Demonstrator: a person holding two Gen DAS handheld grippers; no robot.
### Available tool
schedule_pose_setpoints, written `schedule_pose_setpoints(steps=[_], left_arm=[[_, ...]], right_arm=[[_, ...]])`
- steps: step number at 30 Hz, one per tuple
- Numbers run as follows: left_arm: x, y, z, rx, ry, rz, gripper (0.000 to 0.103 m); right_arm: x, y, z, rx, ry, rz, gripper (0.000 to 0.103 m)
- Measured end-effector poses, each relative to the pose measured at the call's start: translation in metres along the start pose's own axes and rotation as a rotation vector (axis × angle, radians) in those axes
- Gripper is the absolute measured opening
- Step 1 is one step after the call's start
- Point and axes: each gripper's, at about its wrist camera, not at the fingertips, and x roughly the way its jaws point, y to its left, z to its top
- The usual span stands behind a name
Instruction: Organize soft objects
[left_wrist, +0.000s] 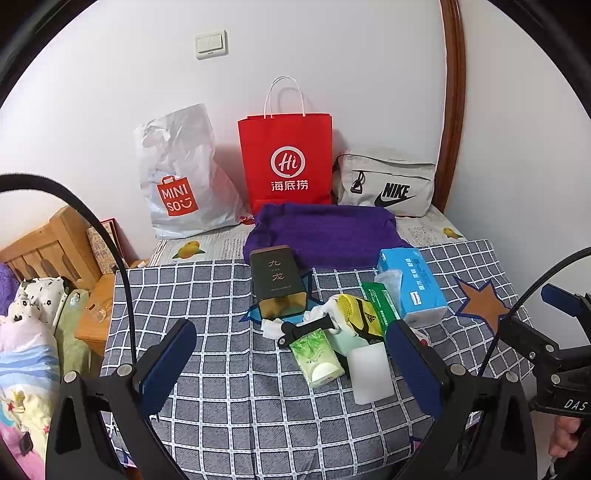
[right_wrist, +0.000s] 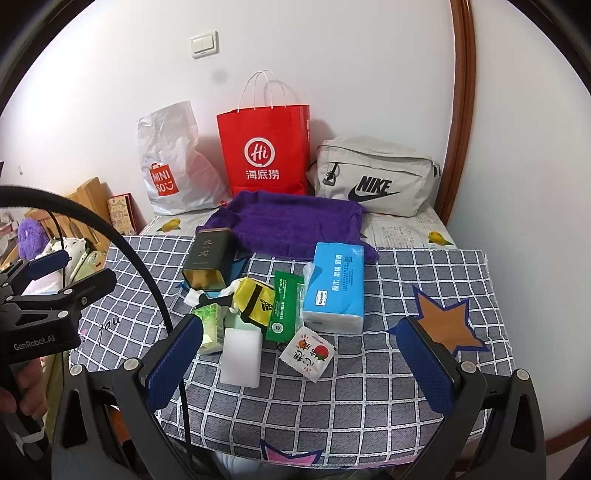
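Hovering wide open and empty, both jaws are facing the clutter mid-worktop. The white sponge block (right_wrist: 241, 357) is lying nearest, looking light and squashy, so pinching its long sides should work.

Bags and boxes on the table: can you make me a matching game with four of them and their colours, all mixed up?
Things:
1. Hi paper shopping bag with handles
2. Nike fabric pouch bag
3. soft tissue pack in plastic wrap
4. fluffy folded towel

Colours:
A. purple
B. light blue
C. red
D. pale grey

Pairs: 1-C, 2-D, 3-B, 4-A
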Motion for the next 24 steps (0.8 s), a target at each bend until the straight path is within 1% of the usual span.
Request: schedule_pose_setpoints(steps=[24], left_arm=[[-0.0007, -0.0030, -0.0016, 0.017, -0.003, 0.001, 0.103]], right_arm=[[-0.0012, 0.0015, -0.0004, -0.003, 0.000, 0.010, 0.103]])
